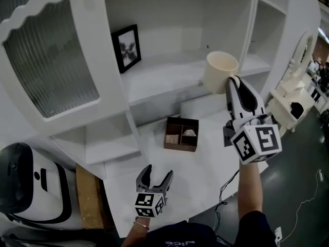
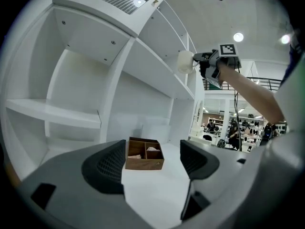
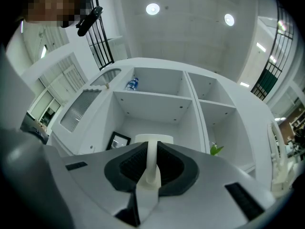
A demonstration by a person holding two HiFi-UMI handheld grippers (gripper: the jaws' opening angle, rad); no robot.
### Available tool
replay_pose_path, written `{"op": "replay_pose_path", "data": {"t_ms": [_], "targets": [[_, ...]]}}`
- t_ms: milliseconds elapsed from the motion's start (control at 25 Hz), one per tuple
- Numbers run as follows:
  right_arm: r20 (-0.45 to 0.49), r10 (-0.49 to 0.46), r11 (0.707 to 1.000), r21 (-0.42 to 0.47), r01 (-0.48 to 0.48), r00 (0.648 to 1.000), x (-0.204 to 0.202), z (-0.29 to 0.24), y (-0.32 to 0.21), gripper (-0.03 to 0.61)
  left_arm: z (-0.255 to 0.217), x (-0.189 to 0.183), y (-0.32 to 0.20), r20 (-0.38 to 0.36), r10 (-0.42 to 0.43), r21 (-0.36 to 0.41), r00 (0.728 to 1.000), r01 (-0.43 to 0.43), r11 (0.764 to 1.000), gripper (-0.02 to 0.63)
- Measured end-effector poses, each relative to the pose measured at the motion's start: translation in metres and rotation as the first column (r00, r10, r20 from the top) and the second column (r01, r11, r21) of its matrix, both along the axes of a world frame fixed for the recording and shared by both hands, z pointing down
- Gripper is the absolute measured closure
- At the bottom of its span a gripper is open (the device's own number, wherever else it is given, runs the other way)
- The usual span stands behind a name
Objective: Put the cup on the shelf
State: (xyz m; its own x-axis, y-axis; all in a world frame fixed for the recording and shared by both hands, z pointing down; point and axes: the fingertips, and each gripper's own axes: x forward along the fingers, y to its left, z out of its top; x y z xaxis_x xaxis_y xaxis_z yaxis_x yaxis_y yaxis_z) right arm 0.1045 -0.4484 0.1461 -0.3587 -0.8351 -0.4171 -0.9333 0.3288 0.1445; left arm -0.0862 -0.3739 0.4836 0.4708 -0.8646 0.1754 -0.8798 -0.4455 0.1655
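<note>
Cup (image 1: pixel 221 72) — I'm clamping its handle in my right tool (image 1: pixel 235 85), near the shelf (image 1: pixel 159 81) — left tool (image 1: pixel 158 173) is hovering released.

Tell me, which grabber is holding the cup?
The right gripper: its jaws pinch the cup by its handle, up by the shelf. The left gripper hangs lower, jaws apart, with nothing between them.

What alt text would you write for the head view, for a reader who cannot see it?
The right hand-held gripper grips a cream cup by its handle, at the front of a white shelf that holds a framed picture. Lower down, the left hand-held gripper hangs open and empty over a white counter, near a small wooden box.
</note>
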Motion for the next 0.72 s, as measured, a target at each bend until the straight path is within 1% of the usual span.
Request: {"op": "replay_pose_path", "data": {"t_ms": [160, 360, 560, 720], "targets": [[0.02, -0.008, 0.999, -0.035, 0.009, 1.0, 0.004, -0.012, -0.03, 0.52, 0.001, -0.002, -0.005, 0.011, -0.015, -0.004, 1.0, 0.015, 1.0, 0.272], [0.031, -0.015, 0.996, -0.084, 0.017, 0.999, 0.005, -0.019, -0.067, 0.52, 0.002, -0.004, -0.007, 0.0, -0.042, -0.009, 0.999, 0.042, 0.999, 0.273], [0.05, -0.009, 0.987, -0.16, 0.017, 0.999, 0.006, -0.013, -0.105, 0.52, 0.003, -0.011, -0.01, 0.006, -0.071, -0.015, 0.997, 0.071, 0.997, 0.272], [0.05, -0.007, 0.981, -0.191, 0.016, 0.999, 0.0, -0.008, -0.125, 0.52, 0.001, -0.02, -0.012, 0.006, -0.096, -0.01, 0.995, 0.097, 0.995, 0.273]]}}
